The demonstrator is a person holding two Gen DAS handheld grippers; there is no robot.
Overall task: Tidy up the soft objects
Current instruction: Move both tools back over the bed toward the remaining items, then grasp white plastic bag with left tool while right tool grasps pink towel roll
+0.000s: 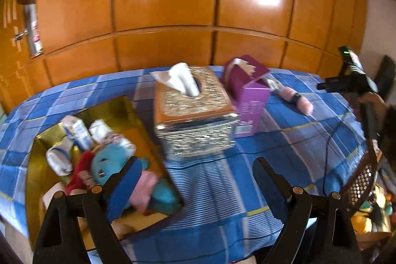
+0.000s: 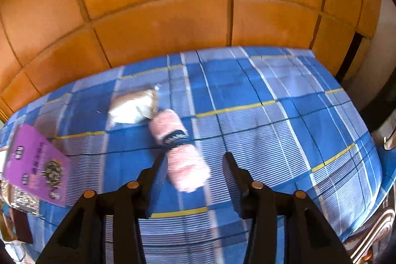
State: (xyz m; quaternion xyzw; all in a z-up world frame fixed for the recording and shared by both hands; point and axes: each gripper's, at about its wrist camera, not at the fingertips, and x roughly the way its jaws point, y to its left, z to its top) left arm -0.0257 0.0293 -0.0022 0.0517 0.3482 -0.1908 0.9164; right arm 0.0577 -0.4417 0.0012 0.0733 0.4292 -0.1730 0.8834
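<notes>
The right gripper (image 2: 195, 157) hangs with jaws apart and empty above the near end of the pink yarn skein (image 2: 179, 147) lying on the blue checked cloth (image 2: 272, 130). The left gripper (image 1: 195, 165) gapes wide, holding nothing, beside the gold tray (image 1: 118, 105) of soft toys, with the tissue box (image 1: 193, 115) just beyond.

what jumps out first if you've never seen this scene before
The eye lands first on the glittery gold tissue box standing mid-bed on the blue checked bedspread, a white tissue poking from its top, with a purple box just behind it. To the left, a gold tray holds a teal plush toy among other soft things. Off to the right, a pink fluffy roll lies alone before the open right gripper.
</notes>
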